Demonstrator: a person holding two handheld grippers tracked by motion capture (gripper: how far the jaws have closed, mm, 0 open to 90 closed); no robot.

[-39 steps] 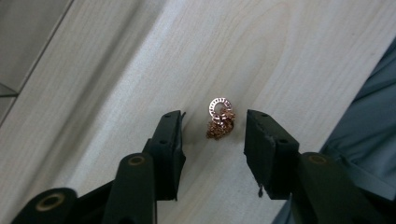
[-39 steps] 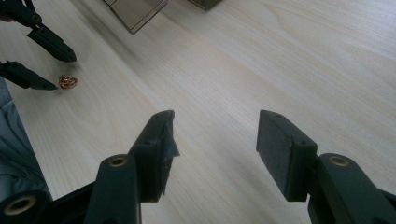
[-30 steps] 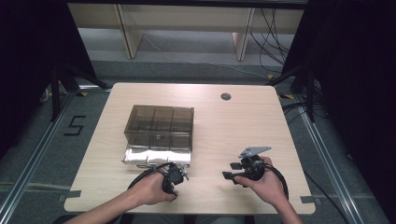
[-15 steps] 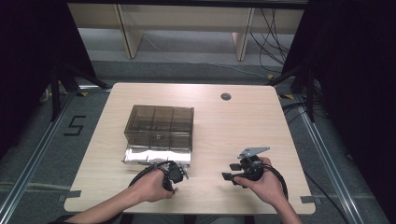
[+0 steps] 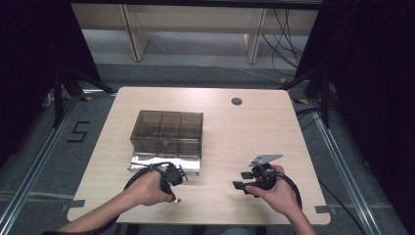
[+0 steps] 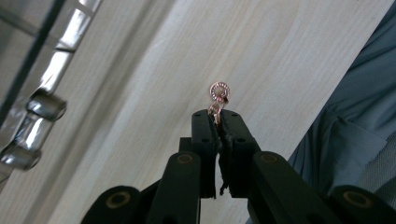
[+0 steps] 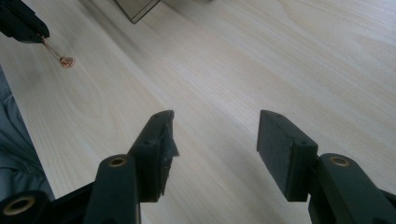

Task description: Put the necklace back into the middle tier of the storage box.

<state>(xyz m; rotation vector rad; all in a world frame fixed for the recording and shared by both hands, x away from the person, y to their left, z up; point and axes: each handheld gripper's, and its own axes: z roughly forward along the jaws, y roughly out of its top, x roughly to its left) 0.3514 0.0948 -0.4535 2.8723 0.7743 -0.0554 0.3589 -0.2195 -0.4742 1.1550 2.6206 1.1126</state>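
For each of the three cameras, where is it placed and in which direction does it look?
High view: above the person's side, facing forward and down on the table; forearms, both hands show.
Left gripper view: on the left hand-held gripper, looking along shut jaws pinching a small rose-gold earring.
Right gripper view: on the right hand-held gripper, looking along open jaws over the tabletop.
Shared: both gripper views show the earring; the right one also shows the left gripper's tip.

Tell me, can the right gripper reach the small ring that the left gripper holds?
Probably yes: the right gripper is open, and bare table lies between it and the ring dangling from the left gripper.
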